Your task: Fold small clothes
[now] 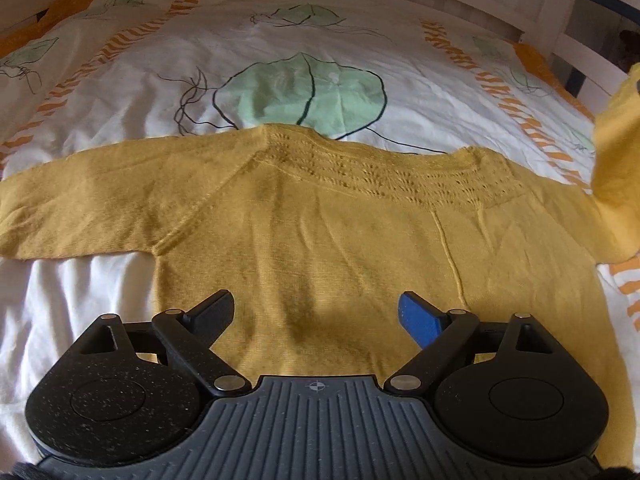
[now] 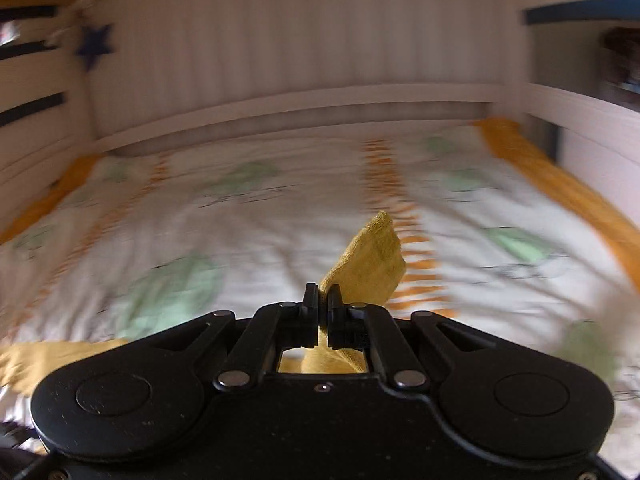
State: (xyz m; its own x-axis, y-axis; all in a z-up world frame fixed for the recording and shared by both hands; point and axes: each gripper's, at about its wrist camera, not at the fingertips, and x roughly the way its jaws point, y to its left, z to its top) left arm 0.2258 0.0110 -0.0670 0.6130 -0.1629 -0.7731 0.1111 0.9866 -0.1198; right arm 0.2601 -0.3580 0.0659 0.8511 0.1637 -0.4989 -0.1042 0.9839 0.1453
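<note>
Your right gripper [image 2: 323, 304] is clamped on the cuff of the yellow sweater's [image 1: 320, 216] right sleeve [image 2: 372, 260], lifted off the duvet [image 1: 320, 48]. Your left gripper [image 1: 316, 316] hovers with jaws spread, gripping nothing, above the hem. The sweater lies flat ahead, sleeves running left to right. The held sleeve sits right of the body; fold it leftward.

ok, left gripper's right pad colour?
Blue pad; the other is black. Left wrist view shows it best.
</note>
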